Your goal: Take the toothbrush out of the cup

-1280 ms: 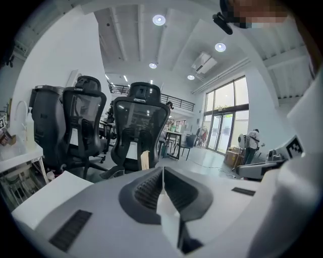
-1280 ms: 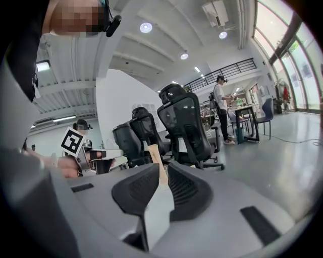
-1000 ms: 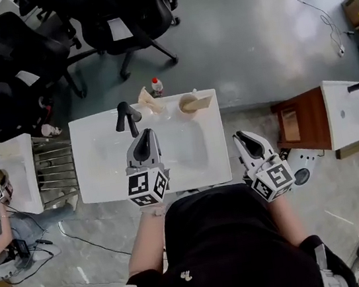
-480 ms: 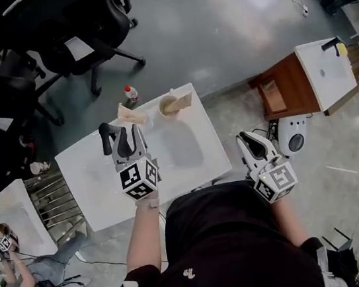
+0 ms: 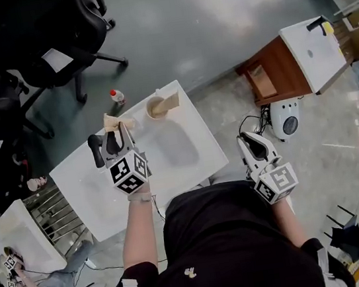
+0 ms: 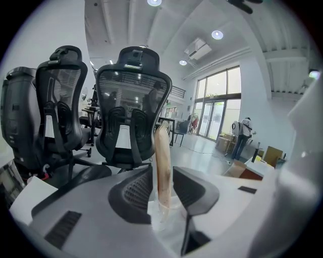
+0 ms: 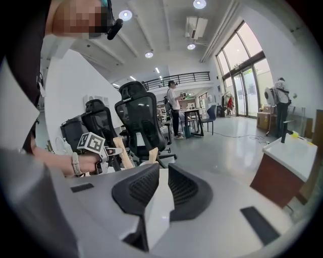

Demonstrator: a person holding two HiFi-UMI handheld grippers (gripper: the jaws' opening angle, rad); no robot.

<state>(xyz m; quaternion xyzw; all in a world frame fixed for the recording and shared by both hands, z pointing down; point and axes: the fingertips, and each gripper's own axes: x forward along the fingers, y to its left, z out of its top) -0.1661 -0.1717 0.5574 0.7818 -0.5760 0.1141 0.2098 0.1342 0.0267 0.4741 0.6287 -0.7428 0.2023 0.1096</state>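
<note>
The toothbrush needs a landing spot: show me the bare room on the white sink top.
Free: the basin and the rim on its right, between the tan cup and the near edge; also the sink top between the faucet and the near edge. Crowded: the back edge, where faucet, cup and the left gripper, jaws just opened with the toothbrush between them, stand close.

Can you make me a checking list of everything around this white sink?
Surface: white sink top with a black tap.
Job's things: toothbrush upright in clear cup.
Clutter: tan cup; red-capped bottle past the far edge.
Grippers: left gripper jaws have just been opening, toothbrush between them; right gripper shut, empty.
Cables: cable on the floor.
Surroundings: office chairs, wooden cabinet.
</note>
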